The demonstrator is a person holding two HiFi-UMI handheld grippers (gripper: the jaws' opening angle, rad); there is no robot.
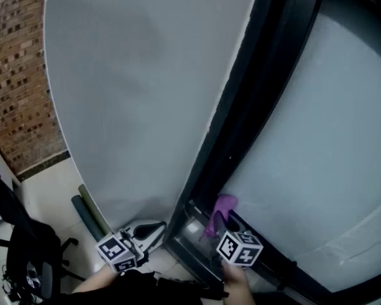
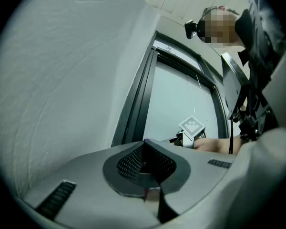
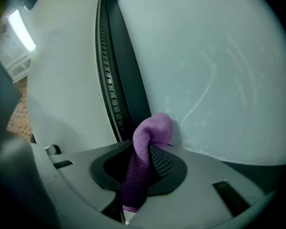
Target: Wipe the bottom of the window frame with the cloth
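The left tongs (image 2: 144,147) and right tongs (image 3: 145,151) share pale grey shells, black mesh pads (image 2: 127,163) and dark slots; each carries a white cube (image 1: 239,248) with black square markers; the person wears dark clothing (image 2: 260,42)

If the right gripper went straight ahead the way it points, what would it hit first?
Probably the window pane, close beside the dark frame; the purple cloth it holds would touch first.

Dim, cool indoor light; fisheye-dark corners; bright ceiling lamp (image 3: 20,28) glare; soft blur
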